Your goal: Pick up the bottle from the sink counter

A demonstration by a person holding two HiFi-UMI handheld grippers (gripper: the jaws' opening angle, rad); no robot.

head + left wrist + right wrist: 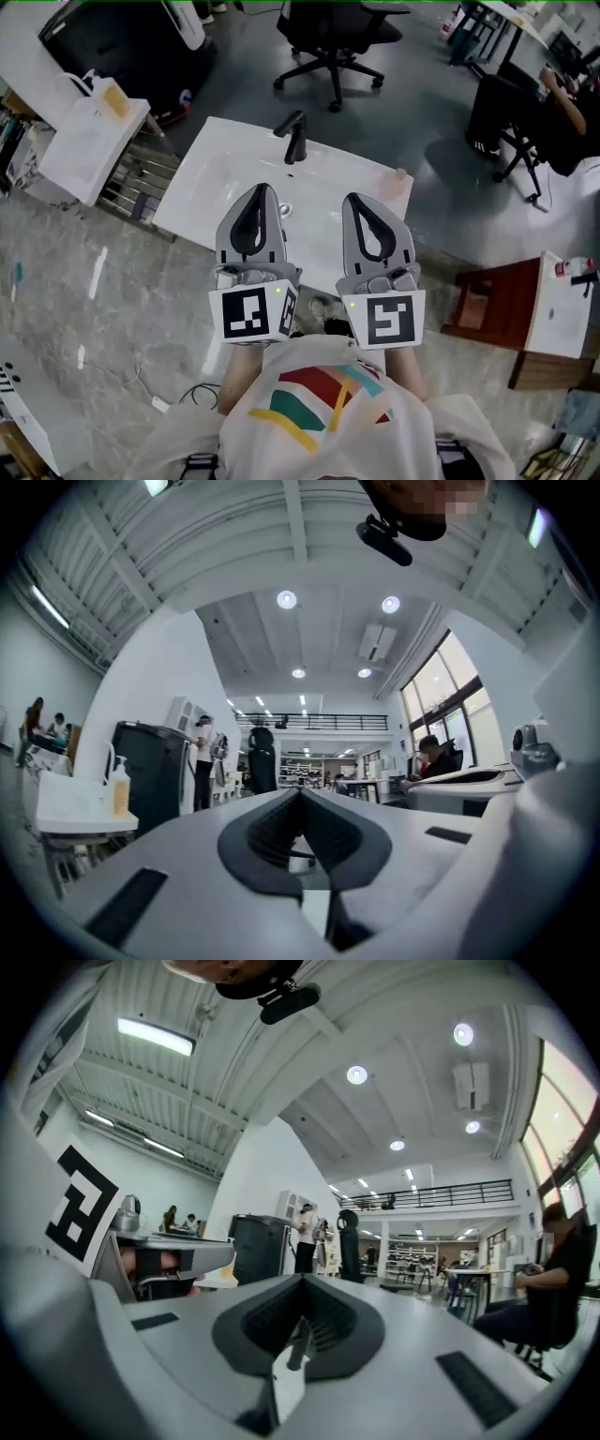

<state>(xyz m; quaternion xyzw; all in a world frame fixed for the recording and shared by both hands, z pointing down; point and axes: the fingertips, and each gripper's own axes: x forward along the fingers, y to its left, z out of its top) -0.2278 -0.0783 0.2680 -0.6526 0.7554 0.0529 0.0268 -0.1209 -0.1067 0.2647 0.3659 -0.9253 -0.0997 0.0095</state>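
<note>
As they hover over the sink surface (202,202), left hand-held gripper (260,189) and right hand-held gripper (362,199) are both closed, empty. Faucet (295,139) just ahead of the left one

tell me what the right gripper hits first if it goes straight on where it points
The right gripper would likely meet the faucet, seen in line through its shut jaws; if it rides above that, the chair beyond. Depth is unclear.
</note>
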